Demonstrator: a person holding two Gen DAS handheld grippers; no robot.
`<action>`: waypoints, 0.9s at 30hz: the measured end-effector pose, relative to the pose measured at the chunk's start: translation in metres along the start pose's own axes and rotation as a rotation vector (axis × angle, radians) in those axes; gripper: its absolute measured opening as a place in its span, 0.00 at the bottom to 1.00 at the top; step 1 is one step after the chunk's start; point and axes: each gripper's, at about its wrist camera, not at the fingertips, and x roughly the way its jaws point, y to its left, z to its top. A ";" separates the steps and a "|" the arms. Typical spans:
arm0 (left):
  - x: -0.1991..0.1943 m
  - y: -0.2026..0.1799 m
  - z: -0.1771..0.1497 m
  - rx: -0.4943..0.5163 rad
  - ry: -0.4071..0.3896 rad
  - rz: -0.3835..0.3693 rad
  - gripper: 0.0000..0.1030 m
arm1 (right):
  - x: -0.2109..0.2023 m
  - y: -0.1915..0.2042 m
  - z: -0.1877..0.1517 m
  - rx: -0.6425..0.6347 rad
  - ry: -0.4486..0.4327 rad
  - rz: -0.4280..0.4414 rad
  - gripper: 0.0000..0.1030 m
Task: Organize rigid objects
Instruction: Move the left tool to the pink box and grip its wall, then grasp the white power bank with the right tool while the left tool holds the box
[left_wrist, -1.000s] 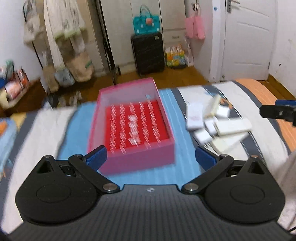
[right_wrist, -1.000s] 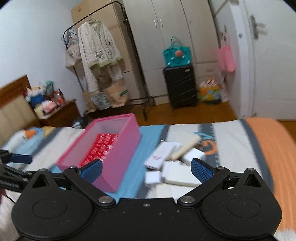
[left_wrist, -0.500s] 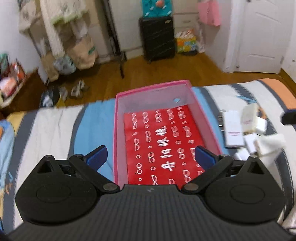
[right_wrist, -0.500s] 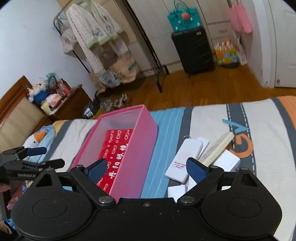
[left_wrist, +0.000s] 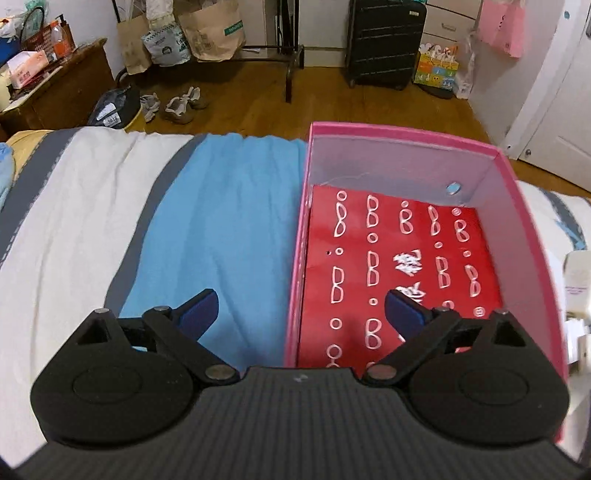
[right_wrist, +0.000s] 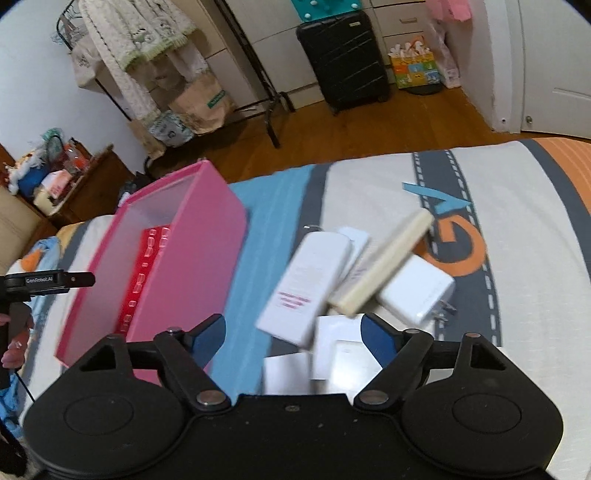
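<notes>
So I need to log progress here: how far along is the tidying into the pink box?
Barely begun. The pink box holds only its red patterned liner. Nothing is gripped: the left gripper straddles the box's wall, the right gripper hangs over the pile, both closing on nothing. All the white boxes remain on the bedspread beside it.

The near end of the pink rectangular box (left_wrist: 402, 136) with the red printed lining is hidden behind the left gripper's (left_wrist: 301, 308) black body in the left wrist view. At that view's right edge, the white cartons (left_wrist: 576, 273) are cut off and smeared. In the right wrist view, the tall white carton (right_wrist: 314, 280) with pink lettering is motion-blurred; its print cannot be read. The small flat white boxes (right_wrist: 332, 354) near the right gripper (right_wrist: 293, 332) are partly hidden by its body. A hand (right_wrist: 14, 347) is cropped at the left edge.
</notes>
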 end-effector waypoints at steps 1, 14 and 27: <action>0.008 0.001 -0.002 0.006 0.006 -0.006 0.86 | 0.002 -0.004 0.000 0.003 0.004 -0.001 0.82; 0.031 0.001 -0.011 0.089 -0.070 -0.055 0.06 | 0.010 -0.061 -0.008 0.296 0.076 -0.049 0.82; 0.028 -0.015 -0.011 0.142 -0.126 -0.117 0.06 | -0.005 -0.094 -0.050 0.547 0.053 -0.009 0.85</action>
